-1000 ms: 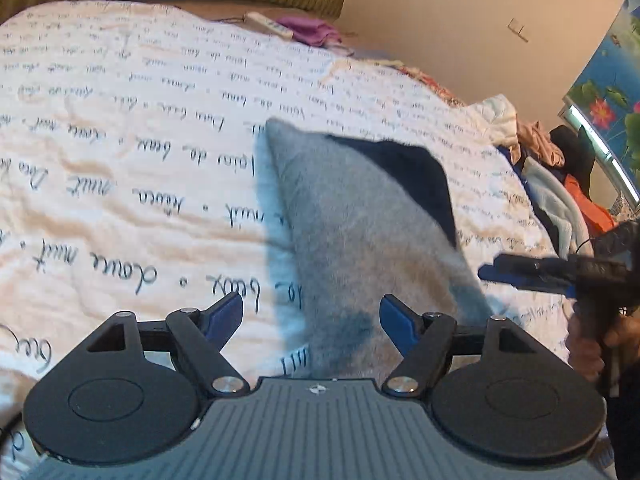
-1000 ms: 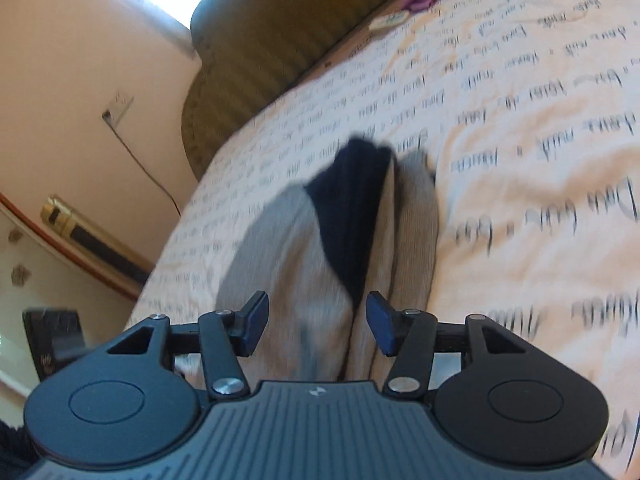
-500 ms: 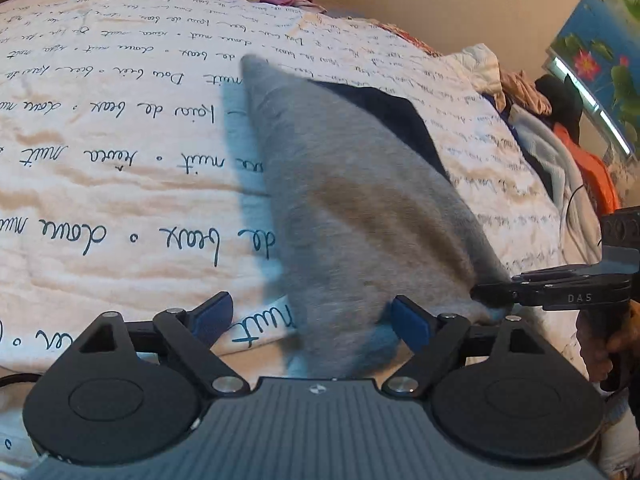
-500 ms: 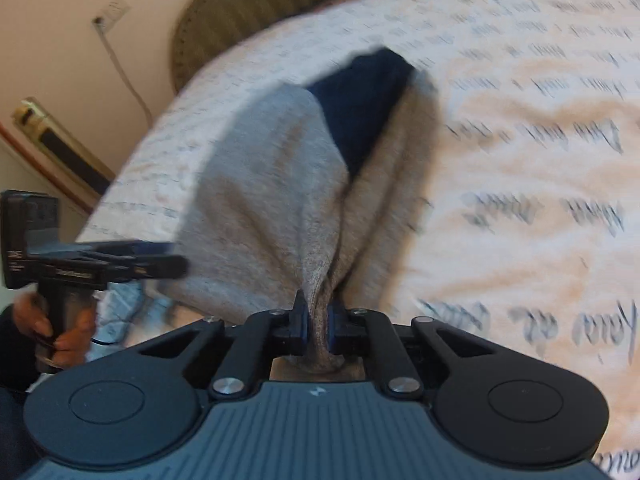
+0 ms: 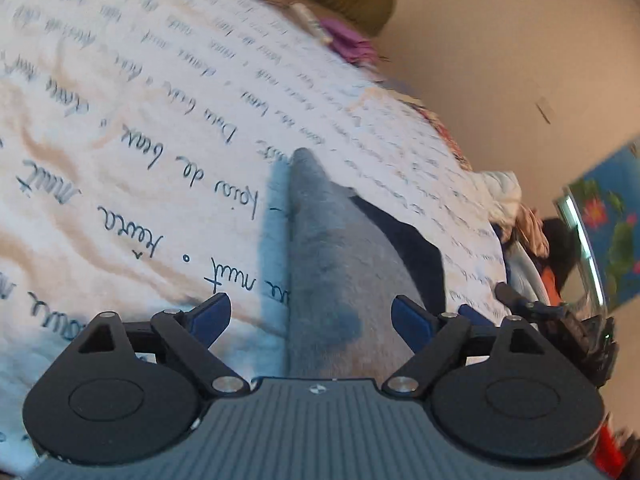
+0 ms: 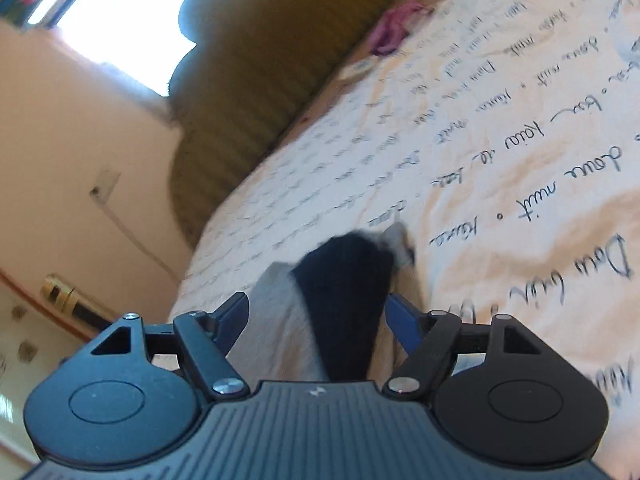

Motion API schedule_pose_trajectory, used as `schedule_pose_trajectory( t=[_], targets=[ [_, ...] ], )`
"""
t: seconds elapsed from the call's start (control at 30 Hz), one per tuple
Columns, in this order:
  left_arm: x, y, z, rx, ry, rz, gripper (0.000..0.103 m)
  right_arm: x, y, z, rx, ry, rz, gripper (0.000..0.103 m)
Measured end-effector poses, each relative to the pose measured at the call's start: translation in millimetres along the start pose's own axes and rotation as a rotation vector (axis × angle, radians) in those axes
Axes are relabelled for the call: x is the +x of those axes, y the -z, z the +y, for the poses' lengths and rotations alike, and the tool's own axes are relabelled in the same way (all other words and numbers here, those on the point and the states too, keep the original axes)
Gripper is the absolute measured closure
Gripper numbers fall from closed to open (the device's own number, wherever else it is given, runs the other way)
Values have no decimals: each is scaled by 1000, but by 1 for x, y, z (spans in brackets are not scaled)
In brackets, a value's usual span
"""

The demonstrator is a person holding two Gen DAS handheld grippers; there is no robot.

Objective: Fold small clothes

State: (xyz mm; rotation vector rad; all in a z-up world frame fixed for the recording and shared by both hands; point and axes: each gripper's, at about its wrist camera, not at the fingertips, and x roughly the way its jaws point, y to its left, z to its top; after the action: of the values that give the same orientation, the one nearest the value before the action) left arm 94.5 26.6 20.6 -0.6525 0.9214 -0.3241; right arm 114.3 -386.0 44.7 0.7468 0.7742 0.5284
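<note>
Right wrist view alone shows window [image 6: 120, 12]; both grippers' fingers spread, right's just opened.

Left wrist cam is sitting low & close over the bed cover [image 5: 132, 128], looking fwd and down along its fingers, toward a wall and a pile of clothes [image 5: 524, 236]. Right wrist cam is riding equally close, tilted, facing the headboard [image 6: 256, 92] & window. Both are sharing the grey sock [image 5: 332, 264] [image 6: 276, 320] and the cover.
</note>
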Motion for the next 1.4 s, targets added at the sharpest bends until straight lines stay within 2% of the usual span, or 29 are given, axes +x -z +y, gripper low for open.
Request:
schedule_pose_trajectory(
  t=[0.1, 0.13, 0.17, 0.2, 0.3, 0.4, 0.43, 0.5, 0.6, 0.7, 0.73, 0.77, 0.83, 1.0, 1.07, 1.13, 1.2, 1.23, 1.27, 1.4],
  targets=[
    [18, -6, 3, -56, 20, 27, 15, 39, -12, -7, 8, 55, 41, 28],
    [22, -7, 0, -46, 27, 31, 15, 49, -13, -9, 12, 60, 50, 37],
    [25, -7, -3, -29, 16, 34, 15, 55, -13, -9, 11, 55, 55, 77],
    [28, -7, -7, -9, 5, 39, 15, 60, -13, -10, 3, 46, 61, 94],
    [29, -4, -18, 39, 6, 42, 14, 54, -9, -2, -88, 55, 36, 93],
    [35, 1, -21, 86, -16, 37, 12, 41, -11, -22, -43, 80, 15, 94],
    [39, 2, -19, 86, -23, 44, 11, 43, -9, -31, -37, 111, 30, 94],
    [46, 5, -14, 92, -23, 39, 11, 49, 0, -39, -28, 113, 53, 94],
    [43, 2, -14, 92, -12, 41, 11, 39, 3, -39, 34, 68, 15, 83],
    [44, -3, -6, 26, 36, 52, 10, 18, 0, -39, 86, 30, -31, 48],
    [45, -4, 0, -16, 64, 58, 9, 13, 0, -38, 80, 27, -45, 27],
    [47, -3, 4, -54, 86, 60, 9, 11, 0, -35, 61, 38, -33, 21],
    [48, -3, 7, -87, 120, 54, 7, 16, 3, -33, 33, 71, 19, 21],
    [66, -30, 3, -120, 130, 56, 8, 43, 5, -34, 37, 47, 91, 21],
    [77, -43, 1, -138, 131, 86, 10, 56, -2, -36, 87, 8, 96, 21],
    [86, -45, -3, -124, 118, 132, 15, 65, -4, -33, 85, -9, 119, 24],
    [88, -39, -11, -52, 115, 136, 22, 69, -1, -27, 13, 28, 141, 47],
    [87, -33, -15, -5, 81, 122, 46, 70, 2, -26, -5, 30, 151, 76],
    [86, -28, -19, 42, 43, 105, 54, 70, 4, -28, 4, 13, 160, 78],
    [70, -21, -24, 95, 28, 54, 62, 55, 9, -19, -5, -10, 104, 82]
  ],
)
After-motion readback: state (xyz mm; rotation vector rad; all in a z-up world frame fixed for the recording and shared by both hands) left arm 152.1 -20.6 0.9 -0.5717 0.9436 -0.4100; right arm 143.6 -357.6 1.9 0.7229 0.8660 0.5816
